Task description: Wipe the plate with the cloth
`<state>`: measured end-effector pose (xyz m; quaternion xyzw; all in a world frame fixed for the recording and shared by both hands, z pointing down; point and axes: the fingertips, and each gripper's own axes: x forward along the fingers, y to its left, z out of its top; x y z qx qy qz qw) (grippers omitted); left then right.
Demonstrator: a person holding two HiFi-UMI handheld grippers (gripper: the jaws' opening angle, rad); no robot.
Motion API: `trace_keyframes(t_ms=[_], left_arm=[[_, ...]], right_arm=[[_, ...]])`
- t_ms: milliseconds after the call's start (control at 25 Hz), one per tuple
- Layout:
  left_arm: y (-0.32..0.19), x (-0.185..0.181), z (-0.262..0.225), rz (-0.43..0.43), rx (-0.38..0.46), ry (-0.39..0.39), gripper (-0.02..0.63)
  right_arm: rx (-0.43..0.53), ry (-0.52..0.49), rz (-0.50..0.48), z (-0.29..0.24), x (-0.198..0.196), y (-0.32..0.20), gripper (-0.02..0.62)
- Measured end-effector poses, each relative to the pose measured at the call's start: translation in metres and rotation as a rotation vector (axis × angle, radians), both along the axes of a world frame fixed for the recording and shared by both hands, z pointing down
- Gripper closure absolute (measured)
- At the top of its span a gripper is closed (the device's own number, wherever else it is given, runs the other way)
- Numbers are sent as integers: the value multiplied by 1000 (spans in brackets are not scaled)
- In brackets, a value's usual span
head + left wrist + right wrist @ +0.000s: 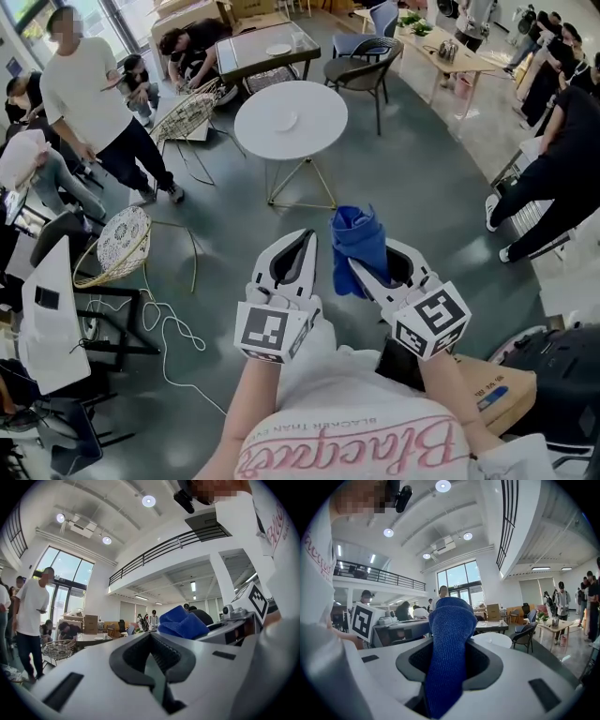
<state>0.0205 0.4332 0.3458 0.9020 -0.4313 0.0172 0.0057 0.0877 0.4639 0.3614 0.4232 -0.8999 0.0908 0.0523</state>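
Blue cloth (360, 240) is clamped between the right gripper (356, 270) jaws, bunched at their tips. Left gripper (307, 238) jaws are together, empty. White plate (284, 120) sits on the round table (323, 131), well ahead of both grippers.

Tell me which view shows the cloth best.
The right gripper view: the blue cloth fills its centre, pinched between the jaws. The head view shows it smaller, bunched; the left gripper view, only a side lump.

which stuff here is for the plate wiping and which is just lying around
For the job: blue cloth, right gripper shut on it, white plate, round white table.
Lying about: wicker chair, white cable, cardboard box.
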Motion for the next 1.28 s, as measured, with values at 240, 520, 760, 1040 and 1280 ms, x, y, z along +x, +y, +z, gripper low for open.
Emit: trace_keyframes(t_ms=[240, 520, 760, 1040, 1280], left_arm=[[-59, -12, 0, 6, 8, 13, 598], [-125, -29, -5, 9, 19, 28, 598], [-172, -44, -3, 16, 18, 21, 598], [-217, -59, 0, 9, 9, 17, 598], [-254, -61, 11, -3, -17, 27, 598]], right_arm=[[24, -5, -2, -3, -14, -58, 434], [34, 4, -9, -3, -34, -124, 434], [38, -1, 5, -4, -48, -173, 434], [17, -4, 2, 1, -61, -217, 434], [-6, -3, 15, 8, -57, -255, 434]])
